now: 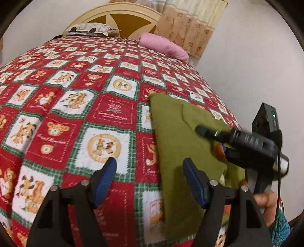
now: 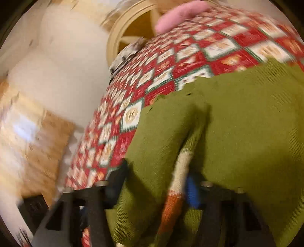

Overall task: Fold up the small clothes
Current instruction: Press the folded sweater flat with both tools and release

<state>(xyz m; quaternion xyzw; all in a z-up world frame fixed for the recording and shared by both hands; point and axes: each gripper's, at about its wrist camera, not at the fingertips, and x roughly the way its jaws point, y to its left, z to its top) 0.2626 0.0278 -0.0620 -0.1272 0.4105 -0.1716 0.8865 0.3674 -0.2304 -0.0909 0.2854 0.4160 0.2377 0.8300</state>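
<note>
Olive-green ribbed knit garment [image 1: 182, 136] with a cream-and-orange striped band [image 2: 176, 182], spread on the red-and-green teddy-bear patchwork bedspread [image 1: 79, 106], toward the bed's right edge and near the front. Partly doubled over already: a raised fold line across the upper part in the left wrist view, and a deep crease down the middle in the right wrist view, with the striped band bunched in it.

Right tool [image 2: 153, 182] down on the garment, cloth piled up between the fingers and covering much of them; blue pad [image 2: 191, 191] just showing beside the striped band. Most likely clenched on that bunched part, though heavy motion blur leaves it not quite certain. Seen from the left wrist view, reaching across the garment's right half, blurred with movement.

Left tool [image 1: 150, 178] released, fingers wide apart, hovering over bedspread and the garment's left edge, gripping nothing.

Step in hand, by judgement: mid-fold, one side of the garment being carried over the other. Next move likely calls for laying the lifted part flat with edges lined up, and perhaps pinning the left edge so the cloth does not drag.

Further off: pink pillow [image 1: 163, 45], patterned pillow [image 1: 89, 29], cream wooden headboard [image 1: 121, 17], beige curtain [image 1: 190, 24].
</note>
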